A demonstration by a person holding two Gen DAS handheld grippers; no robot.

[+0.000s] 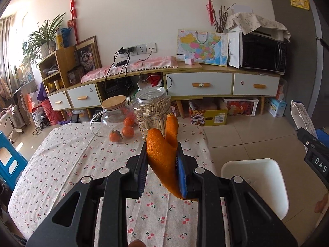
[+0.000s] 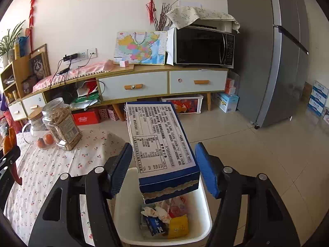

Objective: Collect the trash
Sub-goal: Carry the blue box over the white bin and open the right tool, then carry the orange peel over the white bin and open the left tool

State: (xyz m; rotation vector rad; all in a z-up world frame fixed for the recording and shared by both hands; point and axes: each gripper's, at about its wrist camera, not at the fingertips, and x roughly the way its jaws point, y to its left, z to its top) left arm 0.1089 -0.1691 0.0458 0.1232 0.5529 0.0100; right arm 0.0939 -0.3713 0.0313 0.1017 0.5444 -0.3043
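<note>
- Above the white bin [image 2: 202, 212], right-hand entry: right gripper [image 2: 163, 171], jaws wide, both blue pads clear of the blue carton [image 2: 164, 144] that sits between them. The gap shows on either side of the carton, so by the pictures nothing presses on it.
- Blue carton: long axis runs away from the gripper and upward, printed label face up, torn near end over the bin's mouth, directly above the rubbish already inside. Whether the torn end rests on the bin's contents or hangs free cannot be told.
- White bin: stands on the floor just beside the counter [image 2: 51, 164], on the counter's right edge as both views show it. Contents: crumpled paper, a small blue pack, a yellow wrapper.
- Left of the bin, over the counter: left gripper [image 1: 162, 164], jaws narrow and clamped on an orange peel [image 1: 162, 152]. The peel stands roughly upright between the pads, one lobe rising above the fingertips, its tail hanging below them.
- Deciding relation: in the left wrist view the bin [image 1: 273, 185] lies to the right of the left gripper and lower, beyond the counter's edge. The peel is over the cloth, not over the bin's mouth.
- Judgement: the right gripper is the nearer hand and sits at the bin already; the left must carry the peel rightward past the counter's edge before release.
- Also on the counter, far side from the bin: a seed jar [image 1: 153, 111] and a glass pitcher [image 1: 115, 119] with whole tangerines, neither looking like rubbish.
</note>
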